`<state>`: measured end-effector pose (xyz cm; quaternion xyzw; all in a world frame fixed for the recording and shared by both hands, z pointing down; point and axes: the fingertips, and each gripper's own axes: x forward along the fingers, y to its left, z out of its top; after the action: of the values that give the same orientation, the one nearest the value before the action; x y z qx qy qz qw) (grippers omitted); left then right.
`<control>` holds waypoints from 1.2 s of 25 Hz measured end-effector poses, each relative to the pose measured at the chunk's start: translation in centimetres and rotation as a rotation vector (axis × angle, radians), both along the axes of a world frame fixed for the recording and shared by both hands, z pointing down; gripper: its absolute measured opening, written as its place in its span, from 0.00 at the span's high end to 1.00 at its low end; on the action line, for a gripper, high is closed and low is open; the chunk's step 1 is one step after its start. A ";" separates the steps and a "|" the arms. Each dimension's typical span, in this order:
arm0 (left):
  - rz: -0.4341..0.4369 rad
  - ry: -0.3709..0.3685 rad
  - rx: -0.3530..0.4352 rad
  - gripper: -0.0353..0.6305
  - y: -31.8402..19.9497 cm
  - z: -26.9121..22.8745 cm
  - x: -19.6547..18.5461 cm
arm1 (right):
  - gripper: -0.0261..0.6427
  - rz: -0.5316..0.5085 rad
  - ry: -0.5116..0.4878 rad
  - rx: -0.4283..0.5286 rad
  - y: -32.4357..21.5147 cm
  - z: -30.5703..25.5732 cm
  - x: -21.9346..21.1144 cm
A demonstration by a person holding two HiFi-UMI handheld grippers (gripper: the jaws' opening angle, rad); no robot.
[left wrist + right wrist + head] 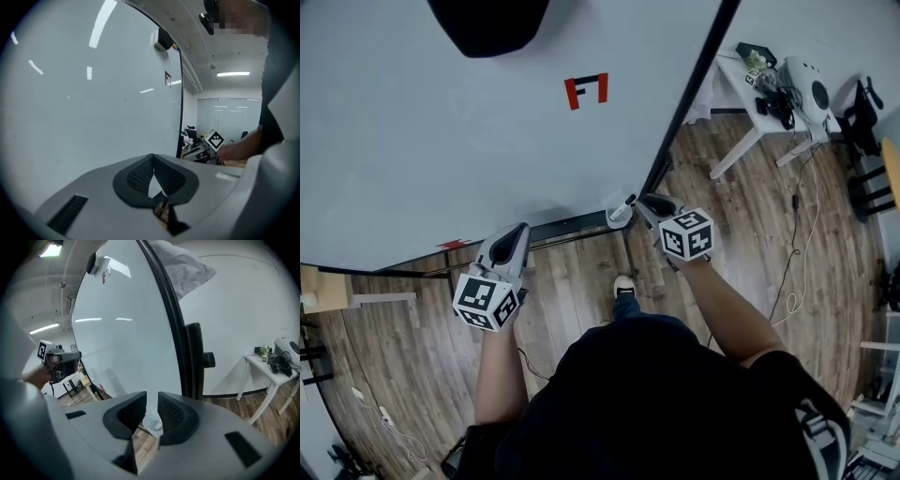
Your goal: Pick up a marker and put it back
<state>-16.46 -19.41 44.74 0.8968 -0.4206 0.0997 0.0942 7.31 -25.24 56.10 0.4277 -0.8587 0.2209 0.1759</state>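
A white marker (623, 207) with a black cap stands tilted in a small white cup (614, 220) on the tray at the whiteboard's (441, 141) lower right corner. My right gripper (645, 201) is just right of the marker's cap, jaws apart. In the right gripper view the right gripper (152, 401) shows a clear gap, with the cup (149, 422) and the marker (158, 426) beyond it and nothing pressed by the pads. My left gripper (517, 230) hangs lower left before the board; in its own view its tips (153, 158) meet with nothing held.
A red mark (586, 91) is on the board and a black object (487, 23) is at its top. The board's black frame edge (684, 103) runs diagonally. A white table (741, 84) with white gear (806, 89) stands right. Cables (792, 253) lie on the wooden floor.
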 end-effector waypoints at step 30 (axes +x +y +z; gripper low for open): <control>0.030 0.002 -0.090 0.93 -1.1 2.9 2.0 | 0.79 0.038 0.035 -0.203 -3.2 11.9 -0.5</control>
<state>-14.46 -20.53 47.64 0.8979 -0.4023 0.1192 0.1334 6.85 -28.41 67.95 0.4276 -0.8204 0.3027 0.2292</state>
